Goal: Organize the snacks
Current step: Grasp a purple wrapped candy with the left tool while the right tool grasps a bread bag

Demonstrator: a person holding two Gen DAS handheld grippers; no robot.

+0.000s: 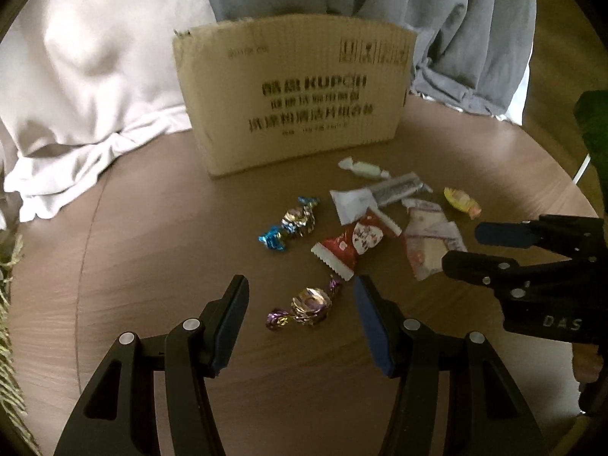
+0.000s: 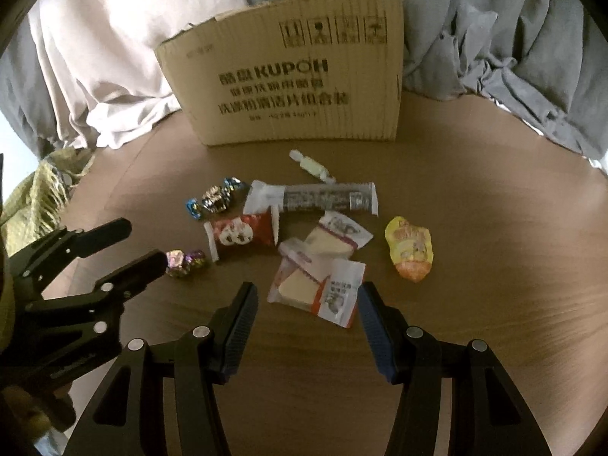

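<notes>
Several wrapped snacks lie on a round brown table [image 1: 152,266] in front of a cardboard box [image 1: 292,91]. My left gripper [image 1: 302,292] is open and empty, its jaws on either side of a purple foil candy [image 1: 309,306]. Beyond it lie a blue foil candy [image 1: 292,224] and a red packet [image 1: 351,243]. My right gripper [image 2: 307,298] is open and empty just before a white and pink wafer packet [image 2: 315,285]. A yellow packet [image 2: 410,247], a long grey bar [image 2: 323,197] and a pale green candy [image 2: 311,165] lie farther off.
The box [image 2: 292,83] stands upright at the table's back. White cloth [image 1: 95,76] and grey cloth [image 1: 475,38] hang behind it. A green fringed throw [image 2: 34,197] lies at the left edge. The right gripper [image 1: 463,247] shows in the left wrist view.
</notes>
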